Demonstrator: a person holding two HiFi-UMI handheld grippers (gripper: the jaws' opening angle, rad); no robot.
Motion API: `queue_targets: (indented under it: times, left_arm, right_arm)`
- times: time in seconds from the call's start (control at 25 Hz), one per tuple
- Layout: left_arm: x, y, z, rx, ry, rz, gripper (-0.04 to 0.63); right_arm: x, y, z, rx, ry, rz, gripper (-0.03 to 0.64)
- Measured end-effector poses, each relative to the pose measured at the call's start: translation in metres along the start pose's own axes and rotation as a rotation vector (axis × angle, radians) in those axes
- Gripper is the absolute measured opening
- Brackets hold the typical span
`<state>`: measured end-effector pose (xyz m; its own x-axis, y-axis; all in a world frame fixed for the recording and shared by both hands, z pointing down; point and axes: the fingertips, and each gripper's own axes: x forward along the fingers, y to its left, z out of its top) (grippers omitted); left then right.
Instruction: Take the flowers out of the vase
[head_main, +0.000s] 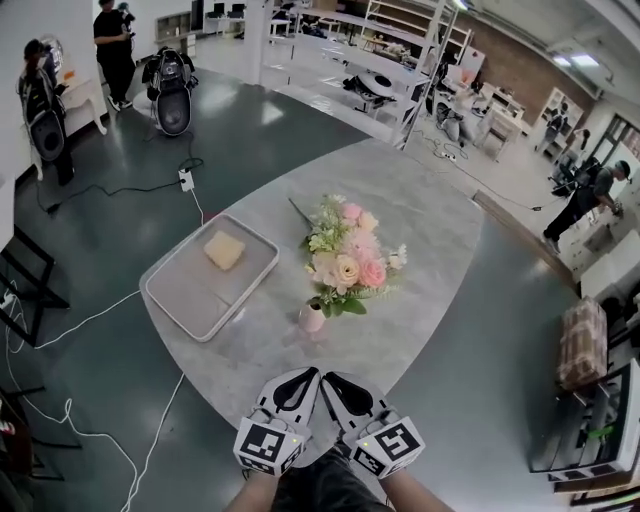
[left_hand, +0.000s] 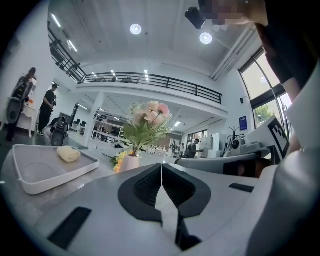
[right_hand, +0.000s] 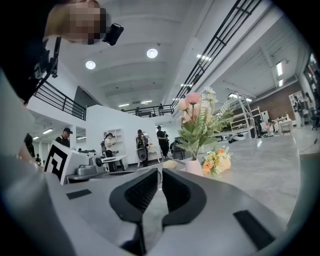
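Note:
A bunch of pink, cream and white flowers (head_main: 345, 258) stands upright in a small pink vase (head_main: 313, 318) near the middle of a round marble table (head_main: 430, 250). In the left gripper view the vase (left_hand: 131, 162) and its flowers (left_hand: 149, 116) are just left of centre. The right gripper view has that vase (right_hand: 193, 166) and the flowers (right_hand: 198, 107) right of centre. My left gripper (head_main: 308, 374) and right gripper (head_main: 332, 380) sit side by side at the table's near edge, short of the vase. Both are shut and hold nothing, as their own views show: left gripper (left_hand: 161, 167), right gripper (right_hand: 160, 172).
A grey tray (head_main: 170, 290) with a yellow lump (head_main: 224, 250) lies left of the vase. A small yellow-orange bunch (right_hand: 218, 161) lies on the table beside the vase. Cables (head_main: 90, 320) trail over the floor at left. People and shelving stand far behind.

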<state>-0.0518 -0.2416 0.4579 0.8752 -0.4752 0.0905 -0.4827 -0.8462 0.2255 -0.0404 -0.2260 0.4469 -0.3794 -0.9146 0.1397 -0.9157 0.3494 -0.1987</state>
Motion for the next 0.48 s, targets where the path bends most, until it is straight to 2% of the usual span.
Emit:
queue_targets:
  times: [0.24, 0.48]
  left_arm:
    - [0.016, 0.020, -0.008, 0.004, -0.039, 0.034, 0.017]
    - [0.032, 0.040, -0.022, 0.036, -0.018, 0.079, 0.017]
  right_arm:
    - [0.022, -0.017, -0.006, -0.017, -0.033, -0.011, 0.026]
    - [0.042, -0.036, -0.009, -0.059, -0.065, -0.045, 0.026]
